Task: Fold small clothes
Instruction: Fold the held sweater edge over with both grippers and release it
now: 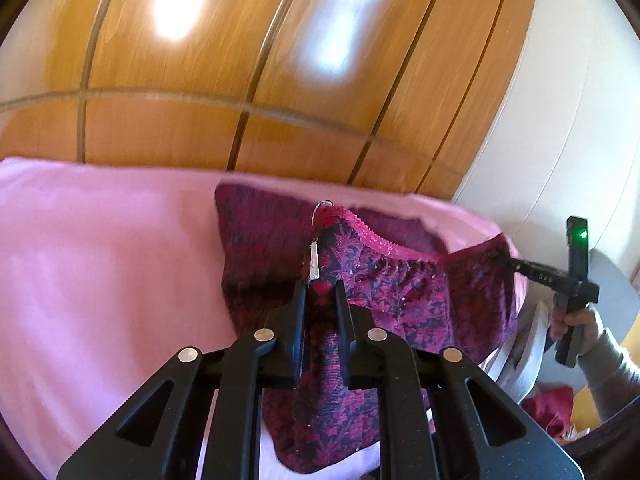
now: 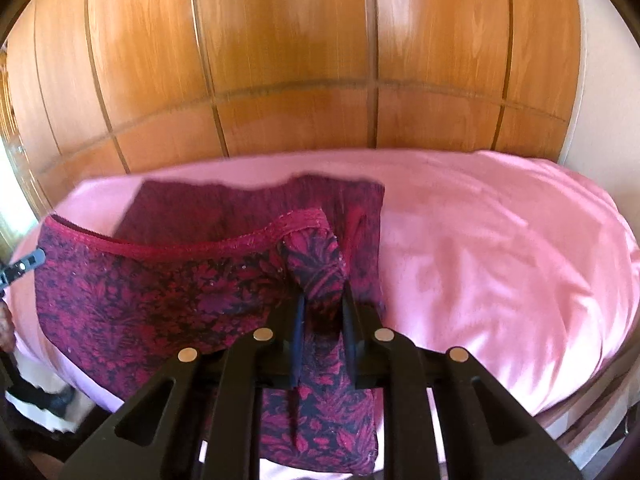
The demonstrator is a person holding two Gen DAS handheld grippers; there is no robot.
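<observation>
A pair of red and dark floral underpants with a pink lace waistband is held stretched above the pink bed between both grippers. My left gripper is shut on one side of the waistband, by a white label. My right gripper is shut on the other side of the underpants. The right gripper also shows in the left wrist view, and the left gripper's tip shows at the left edge of the right wrist view. A folded dark red garment lies on the bed behind.
The pink sheet covers the bed. A wooden panelled wardrobe stands behind the bed. In the left wrist view a white wall is at the right, with white and red cloth low at the bed's edge.
</observation>
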